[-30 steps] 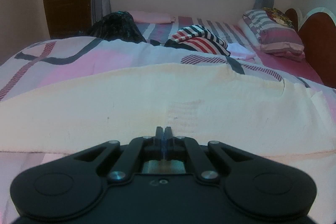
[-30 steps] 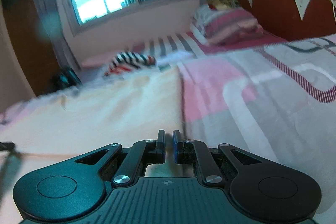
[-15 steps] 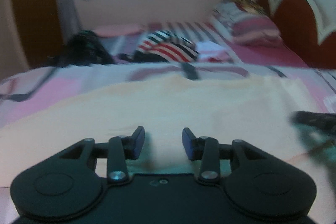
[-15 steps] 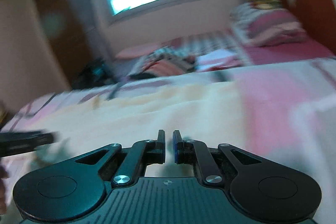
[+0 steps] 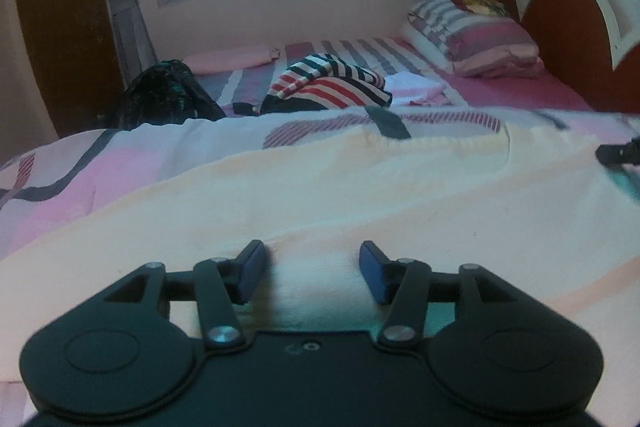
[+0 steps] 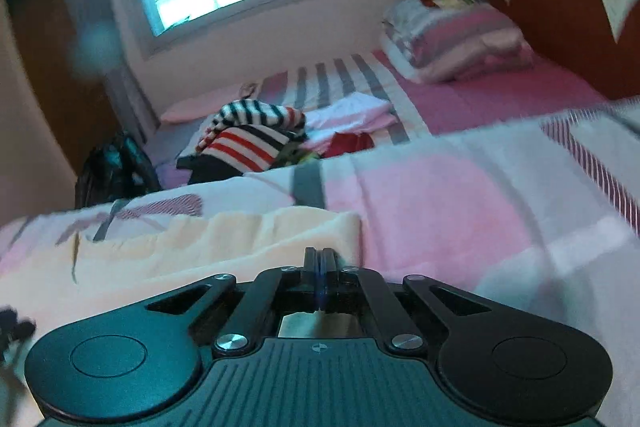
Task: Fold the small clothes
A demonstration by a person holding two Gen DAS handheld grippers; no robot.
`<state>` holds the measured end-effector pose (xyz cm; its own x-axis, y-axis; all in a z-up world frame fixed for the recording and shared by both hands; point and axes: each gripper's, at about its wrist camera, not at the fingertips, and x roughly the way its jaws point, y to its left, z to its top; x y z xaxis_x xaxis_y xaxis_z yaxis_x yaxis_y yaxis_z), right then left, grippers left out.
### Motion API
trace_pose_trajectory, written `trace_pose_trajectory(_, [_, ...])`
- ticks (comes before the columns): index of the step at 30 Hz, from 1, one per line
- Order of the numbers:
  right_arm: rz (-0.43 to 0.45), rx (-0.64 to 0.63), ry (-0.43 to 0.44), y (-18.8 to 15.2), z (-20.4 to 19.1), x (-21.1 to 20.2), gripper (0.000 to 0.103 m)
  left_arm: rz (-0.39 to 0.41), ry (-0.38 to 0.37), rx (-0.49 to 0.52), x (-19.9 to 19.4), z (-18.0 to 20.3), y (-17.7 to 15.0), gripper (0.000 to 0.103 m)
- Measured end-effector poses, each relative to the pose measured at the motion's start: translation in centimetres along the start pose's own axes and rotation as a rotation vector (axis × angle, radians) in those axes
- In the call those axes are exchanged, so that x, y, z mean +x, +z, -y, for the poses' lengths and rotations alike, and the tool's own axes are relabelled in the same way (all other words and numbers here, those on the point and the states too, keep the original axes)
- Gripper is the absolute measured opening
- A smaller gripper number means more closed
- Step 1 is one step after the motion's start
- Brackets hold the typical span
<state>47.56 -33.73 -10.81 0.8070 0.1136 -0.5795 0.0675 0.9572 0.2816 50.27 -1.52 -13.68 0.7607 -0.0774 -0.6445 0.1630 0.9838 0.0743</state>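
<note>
Since a second ago, the left gripper [image 5: 312,273] has been parted from fully pressed together and its jaws are opening now, with cream cloth lying between the blue pads [image 5: 370,269] but not pressed by them. Over on the other side, the right gripper [image 6: 319,263] has been drawn shut from a narrow gap, and its fingers are now pressed together at the near right corner of the cream garment [image 6: 224,247]; whether fabric is pinched there cannot be told. The garment is spread flat across the pink and grey patterned bedspread [image 6: 460,211], filling the foreground of the left wrist view [image 5: 360,195]. Further back, a striped red, white and navy piece [image 5: 328,85] is seen crumpled on the striped sheet, with a dark bundle [image 5: 164,95] to its left and pillows [image 5: 476,35] stacked by the headboard [image 5: 568,39]. The right wrist view is blurred at its edges.
</note>
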Motion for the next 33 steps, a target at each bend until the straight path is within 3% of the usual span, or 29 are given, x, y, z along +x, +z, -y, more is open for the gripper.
trace_pose_trajectory(2, [0.031,-0.009,-0.013,0.2,-0.4,-0.1,0.000,0.006,0.019,-0.018,0.2,-0.4,0.6,0.051])
trace_pose_trajectory(8, [-0.069,-0.053,-0.046,-0.3,-0.8,1.3,0.000,-0.045,0.003,-0.061,1.3,-1.9,0.8,0.053])
trace_pose_trajectory(13, [-0.076,-0.078,0.005,-1.9,-1.1,-3.3,0.000,0.013,0.044,-0.020,-2.2,-1.2,-0.5,0.050])
trace_pose_trajectory(15, [-0.061,-0.067,0.047,-3.7,-1.4,-5.8,0.000,-0.008,0.023,-0.012,-2.6,-0.8,-1.6,0.050])
trace_pose_trajectory(17, [-0.115,-0.092,0.037,-5.7,-2.2,-5.6,0.000,-0.016,0.038,-0.003,-2.3,-0.4,-2.5,0.051])
trace_pose_trajectory(22, [-0.040,-0.065,0.022,-5.9,-3.4,-7.6,0.000,0.008,0.035,-0.052,-4.0,-0.7,-1.7,0.052])
trace_pose_trajectory(24, [-0.016,-0.092,-0.012,-6.4,-3.8,-8.3,0.000,-0.034,0.049,-0.025,-3.3,-0.4,-2.0,0.052])
trace_pose_trajectory(26, [-0.083,-0.084,-0.028,-7.5,-3.6,-7.1,0.000,-0.039,0.043,-0.039,-3.0,-0.6,-2.5,0.053])
trace_pose_trajectory(31, [-0.048,-0.073,-0.026,-6.9,-3.8,-8.9,0.000,-0.018,0.061,-0.098,-5.0,-1.8,-3.3,0.051])
trace_pose_trajectory(33, [-0.145,-0.073,-0.040,-7.4,-3.5,-7.7,0.000,-0.030,0.079,-0.096,-5.4,-2.4,-4.1,0.051])
